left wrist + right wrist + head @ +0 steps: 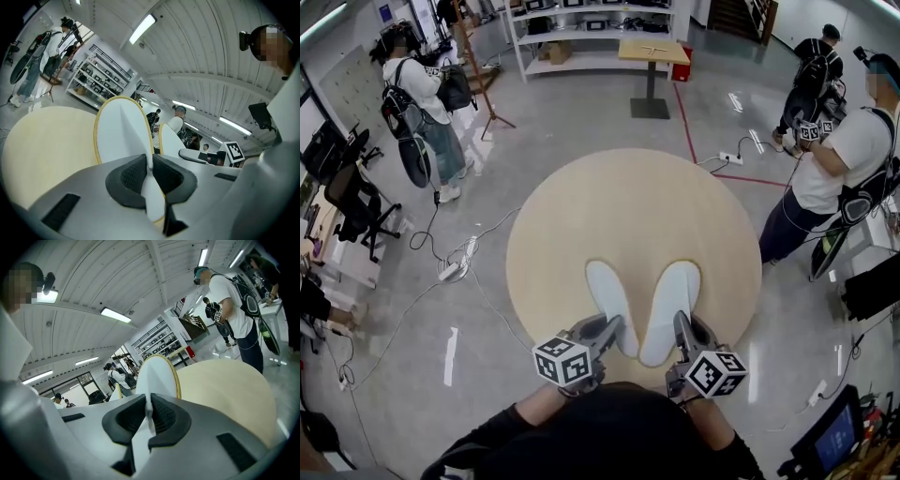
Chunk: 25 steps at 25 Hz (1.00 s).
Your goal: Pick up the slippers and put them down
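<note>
We hold our left gripper [614, 330] at about 6 o'clock in the head view, pointing toward 1 o'clock, jaws pinched on the left slipper [609, 291]. Our right gripper [680, 324], at 5 o'clock, points toward 11, jaws pinched on the right slipper [670, 300].

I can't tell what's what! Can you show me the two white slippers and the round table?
left white slipper [606, 287]: head view, its wide front half.
right white slipper [675, 291]: head view, its wide front half.
round table [628, 206]: head view, bare top beyond the slippers.
</note>
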Each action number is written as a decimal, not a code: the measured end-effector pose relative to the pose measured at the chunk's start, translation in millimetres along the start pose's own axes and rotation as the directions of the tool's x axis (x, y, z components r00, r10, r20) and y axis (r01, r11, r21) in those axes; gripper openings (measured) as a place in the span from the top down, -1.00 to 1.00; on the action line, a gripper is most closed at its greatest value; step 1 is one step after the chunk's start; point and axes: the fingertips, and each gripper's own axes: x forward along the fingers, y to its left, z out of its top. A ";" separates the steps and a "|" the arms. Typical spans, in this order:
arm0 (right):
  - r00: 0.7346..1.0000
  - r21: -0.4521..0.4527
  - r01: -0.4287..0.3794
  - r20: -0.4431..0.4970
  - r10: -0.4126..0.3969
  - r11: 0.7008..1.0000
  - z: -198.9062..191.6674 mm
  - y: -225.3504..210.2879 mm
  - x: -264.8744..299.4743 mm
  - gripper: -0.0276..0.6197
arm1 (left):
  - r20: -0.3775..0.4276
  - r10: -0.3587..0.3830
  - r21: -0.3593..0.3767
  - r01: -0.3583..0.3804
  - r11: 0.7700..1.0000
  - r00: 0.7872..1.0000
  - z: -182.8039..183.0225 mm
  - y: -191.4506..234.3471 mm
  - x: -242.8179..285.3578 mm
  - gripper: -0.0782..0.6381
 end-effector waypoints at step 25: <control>0.967 0.084 0.253 0.012 -0.255 0.964 -3.6 -93.5 -40.9 0.82 | -0.212 -0.187 -0.073 0.175 0.982 0.959 -46.0 -25.2 102.5 0.69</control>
